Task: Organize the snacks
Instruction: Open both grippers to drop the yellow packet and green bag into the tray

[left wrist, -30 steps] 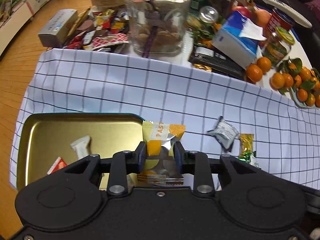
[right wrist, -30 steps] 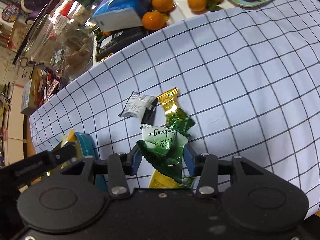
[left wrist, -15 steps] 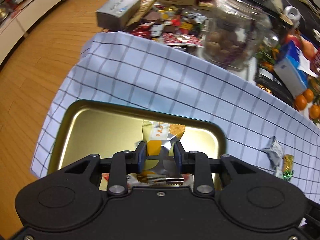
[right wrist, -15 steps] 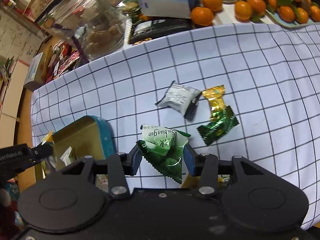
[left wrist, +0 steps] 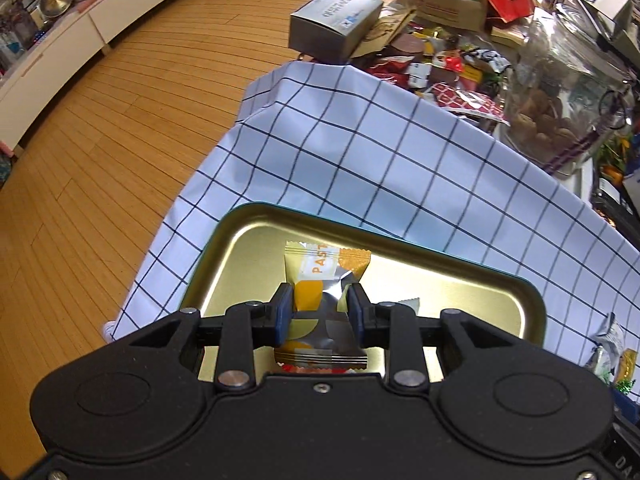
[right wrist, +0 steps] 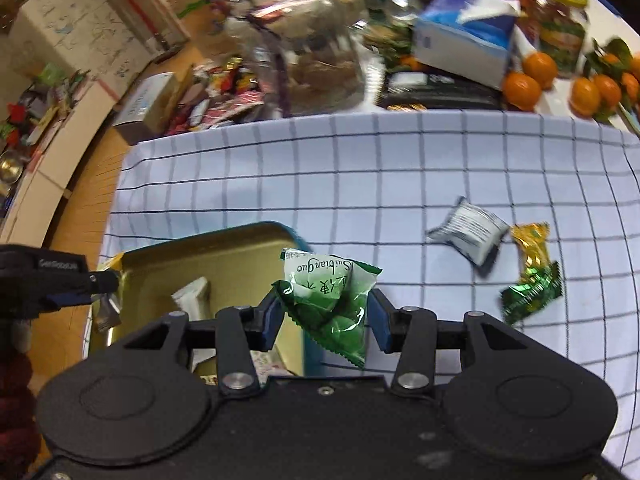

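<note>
My left gripper (left wrist: 320,312) is shut on an orange and silver snack packet (left wrist: 326,276) and holds it over the gold tin tray (left wrist: 240,236). My right gripper (right wrist: 325,318) is shut on a green and white snack packet (right wrist: 332,296), just above the tray's right rim (right wrist: 280,228). A white wrapped snack (right wrist: 194,296) lies in the tray. The left gripper also shows at the left of the right wrist view (right wrist: 100,284). A grey packet (right wrist: 468,234) and a gold-green candy (right wrist: 532,272) lie on the checked cloth (right wrist: 360,176).
Behind the cloth stand a large glass jar (left wrist: 560,92), a grey box (left wrist: 332,20), loose snack wrappers (left wrist: 452,72), a blue tissue box (right wrist: 464,36) and oranges (right wrist: 520,84). The cloth's left edge hangs over the wooden floor (left wrist: 100,140).
Both grippers have swung left towards the tray with their packets. The left one now hangs over the tray's middle; the right one has reached the tray's right rim.
</note>
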